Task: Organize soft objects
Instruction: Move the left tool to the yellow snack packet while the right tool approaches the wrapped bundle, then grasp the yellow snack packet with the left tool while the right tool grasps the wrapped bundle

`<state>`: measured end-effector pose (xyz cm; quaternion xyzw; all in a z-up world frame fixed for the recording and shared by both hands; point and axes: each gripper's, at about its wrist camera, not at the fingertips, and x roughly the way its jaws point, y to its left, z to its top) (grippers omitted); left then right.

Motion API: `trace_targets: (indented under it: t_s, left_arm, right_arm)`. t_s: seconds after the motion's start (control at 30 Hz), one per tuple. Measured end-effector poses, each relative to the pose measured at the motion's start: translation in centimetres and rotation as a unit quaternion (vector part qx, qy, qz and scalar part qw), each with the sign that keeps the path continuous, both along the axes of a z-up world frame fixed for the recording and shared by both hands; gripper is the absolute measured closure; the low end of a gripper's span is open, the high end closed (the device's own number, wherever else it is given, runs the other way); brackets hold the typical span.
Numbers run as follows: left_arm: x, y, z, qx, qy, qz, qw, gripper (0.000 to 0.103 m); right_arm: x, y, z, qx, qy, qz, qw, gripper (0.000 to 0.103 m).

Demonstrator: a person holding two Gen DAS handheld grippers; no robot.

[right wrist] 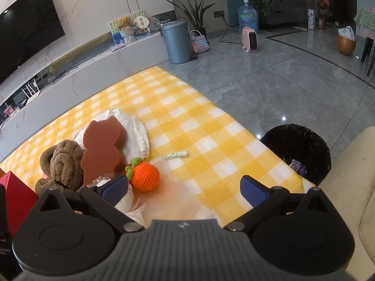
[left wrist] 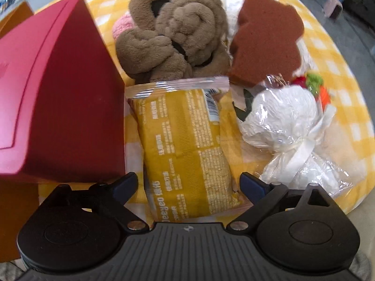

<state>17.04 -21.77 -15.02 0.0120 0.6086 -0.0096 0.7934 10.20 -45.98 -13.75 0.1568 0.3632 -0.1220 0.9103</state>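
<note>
Soft objects, all loose on the checked cloth of the tabletop (right wrist: 206, 126), none of them visibly sorted. Yellow packet (left wrist: 187, 145) lies flat between the fingers of the left gripper (left wrist: 188, 182), whose jaws are spread wide on either side of it and grip nothing. Just beyond the packet sits the brown plush bundle (left wrist: 173, 37), with a pink fluffy item (left wrist: 121, 27) partly hidden behind it. Brown sponge (left wrist: 264, 37) leans beside the bundle on a crumpled white cloth (right wrist: 136, 128). White item wrapped in clear film (left wrist: 281, 119) lies just right of the packet, and the orange knitted ball (right wrist: 145, 175) rests beside it. Red box (left wrist: 58, 93) stands at the left edge of the group, touching or nearly touching the packet; its inside is not visible, so whether anything is already stored there cannot be told. Right gripper (right wrist: 185, 187) hovers spread and empty over bare cloth near the ball. Judged from this layout, the task is at or near its start: every visible soft item remains to be collected, the packet probably first.
</note>
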Motion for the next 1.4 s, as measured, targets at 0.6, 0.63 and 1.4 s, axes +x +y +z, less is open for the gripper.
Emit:
trace_targets:
  t_s: [0.6, 0.63, 1.4]
  left_arm:
    - [-2.9, -0.4, 1.3, 0.014, -0.032, -0.112, 0.9931, 0.015]
    - [-2.7, -0.4, 1.2, 0.013, -0.033, -0.104, 0.994, 0.013]
    - [-6.7, 4.5, 6.9, -0.051, -0.107, -0.223, 0.9676, 0.052]
  right_arm:
    - [0.2, 2.7, 0.4, -0.022, 0.006, 0.082, 0.996, 0.018]
    - [0.2, 2.6, 0.3, -0.021, 0.007, 0.082, 0.996, 0.018]
    - [0.4, 4.2, 0.4, -0.041, 0.017, 0.108, 0.993, 0.018]
